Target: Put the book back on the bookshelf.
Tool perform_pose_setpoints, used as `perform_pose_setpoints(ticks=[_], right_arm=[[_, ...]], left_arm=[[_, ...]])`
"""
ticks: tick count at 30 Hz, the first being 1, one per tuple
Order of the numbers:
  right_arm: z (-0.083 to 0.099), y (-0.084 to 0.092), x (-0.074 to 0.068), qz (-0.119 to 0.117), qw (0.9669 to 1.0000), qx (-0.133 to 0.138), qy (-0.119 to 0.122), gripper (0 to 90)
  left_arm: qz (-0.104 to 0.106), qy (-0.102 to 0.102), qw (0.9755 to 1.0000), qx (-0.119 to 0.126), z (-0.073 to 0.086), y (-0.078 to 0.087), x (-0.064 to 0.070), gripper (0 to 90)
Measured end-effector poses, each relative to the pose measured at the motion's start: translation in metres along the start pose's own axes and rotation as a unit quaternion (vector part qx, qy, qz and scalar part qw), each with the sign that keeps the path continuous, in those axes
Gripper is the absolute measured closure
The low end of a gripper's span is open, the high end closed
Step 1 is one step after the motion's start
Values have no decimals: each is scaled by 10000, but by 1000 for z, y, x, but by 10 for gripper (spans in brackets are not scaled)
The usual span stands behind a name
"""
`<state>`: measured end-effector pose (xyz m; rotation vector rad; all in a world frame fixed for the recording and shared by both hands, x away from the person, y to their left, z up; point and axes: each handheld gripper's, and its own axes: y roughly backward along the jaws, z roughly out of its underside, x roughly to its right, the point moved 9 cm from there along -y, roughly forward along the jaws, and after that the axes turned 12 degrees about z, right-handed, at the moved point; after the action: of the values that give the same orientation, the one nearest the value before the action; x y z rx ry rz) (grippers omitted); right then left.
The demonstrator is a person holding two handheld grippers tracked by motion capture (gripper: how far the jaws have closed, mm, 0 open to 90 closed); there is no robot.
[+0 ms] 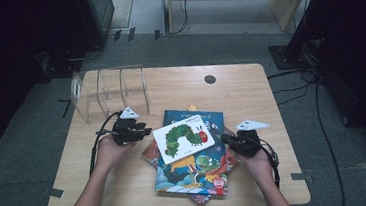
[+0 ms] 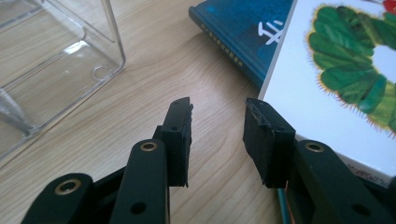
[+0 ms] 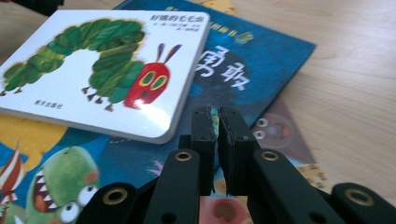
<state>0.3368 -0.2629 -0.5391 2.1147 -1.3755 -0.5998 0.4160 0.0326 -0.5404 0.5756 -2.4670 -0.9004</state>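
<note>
A white board book with a green caterpillar (image 1: pixel 184 138) (image 2: pixel 345 93) (image 3: pixel 93 70) lies on top of a stack of picture books in the middle of the table. Under it are a dark blue book (image 1: pixel 207 118) (image 2: pixel 238 32) (image 3: pixel 252 60) and a dinosaur-cover book (image 1: pixel 202 171) (image 3: pixel 56 186). My left gripper (image 1: pixel 146 131) (image 2: pixel 218 105) hovers just left of the white book's edge, open, with bare wood between its jaws. My right gripper (image 1: pixel 224 138) (image 3: pixel 215 112) sits at the stack's right side over the blue book, jaws together with nothing between them.
A clear acrylic divider stand (image 1: pixel 110 92) (image 2: pixel 56 60) stands at the back left of the wooden table (image 1: pixel 240 88), close behind my left gripper. A round black grommet (image 1: pixel 210 79) sits near the far edge. Bare wood shows to the right of the books.
</note>
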Motion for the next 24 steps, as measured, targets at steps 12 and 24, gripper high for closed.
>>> perform_pose_setpoints(ticks=[12, 24], right_arm=[[13, 1, -19, -211, 9985, -228, 452, 842], [10, -8, -21, -328, 9969, 46, 712, 819]], left_arm=[[194, 42, 9997, -125, 2, -1, 1, 605], [666, 68, 9977, -54, 4, -1, 15, 584]])
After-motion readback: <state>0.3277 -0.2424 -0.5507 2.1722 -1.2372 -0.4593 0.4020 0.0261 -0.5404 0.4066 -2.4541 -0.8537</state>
